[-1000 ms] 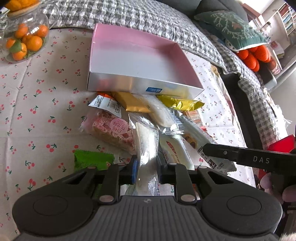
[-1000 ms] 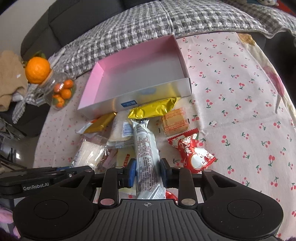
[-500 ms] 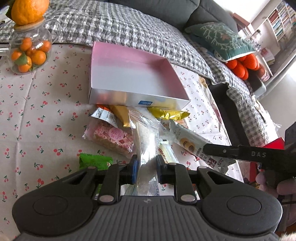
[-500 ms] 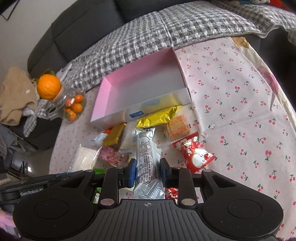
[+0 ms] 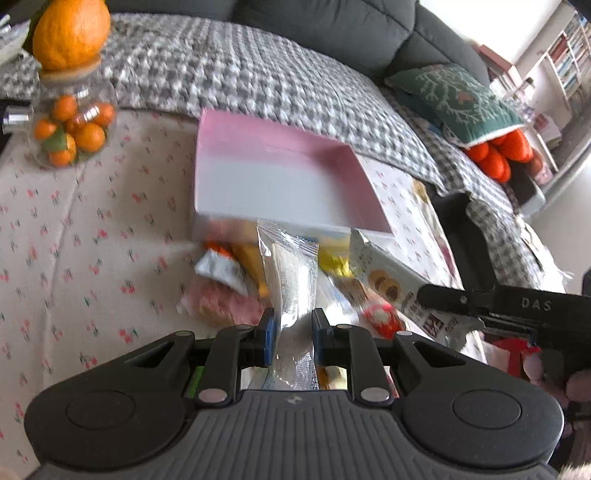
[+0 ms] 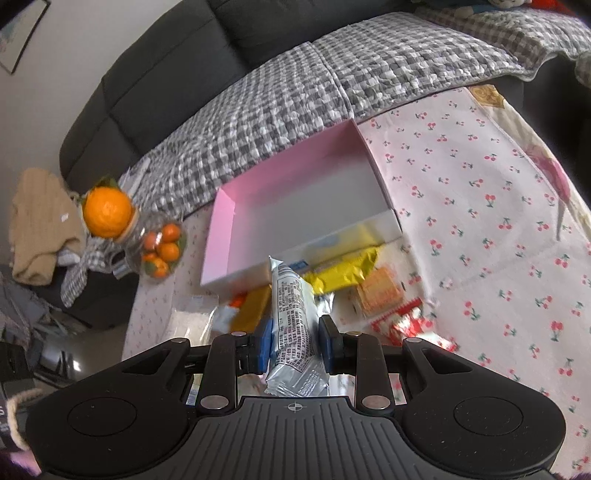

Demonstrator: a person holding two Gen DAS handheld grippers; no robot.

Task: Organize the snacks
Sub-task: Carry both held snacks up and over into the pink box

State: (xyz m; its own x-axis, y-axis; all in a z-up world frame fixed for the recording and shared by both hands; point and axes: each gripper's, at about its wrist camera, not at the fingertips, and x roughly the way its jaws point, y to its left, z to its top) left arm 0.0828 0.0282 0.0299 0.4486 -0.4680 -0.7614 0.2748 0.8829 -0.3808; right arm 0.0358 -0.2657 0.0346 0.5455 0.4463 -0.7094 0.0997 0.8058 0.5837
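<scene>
Snacks are what I have in both grippers: my left gripper (image 5: 293, 334) is pinched tight on a clear packet (image 5: 293, 284) with something white inside, its top end pointing up toward the box, and my right gripper (image 6: 295, 341) is clamped on a silver printed packet (image 6: 293, 317) the same way. In the left view I can also see that right gripper (image 5: 461, 301) coming in from the right, holding the same silver packet (image 5: 388, 280), whose other face shows round biscuits. Just past my fingers the rest of the pile lies on the cherry-print tablecloth (image 6: 480, 206): a pink packet (image 5: 225, 302), a red and white one (image 6: 410, 321), an orange cracker pack (image 6: 380, 291), a yellow wrapper (image 6: 343, 271) and a mustard-coloured one (image 6: 255, 306), all crowded against the near wall of the box. The pink box (image 6: 306, 206) sits open beyond them, nothing inside it. Off to the left stands a glass jar of small oranges (image 5: 72, 125) with a big orange (image 5: 72, 33) on its lid. Behind everything runs a grey checked blanket (image 6: 295, 92) over a dark sofa (image 6: 166, 74)
</scene>
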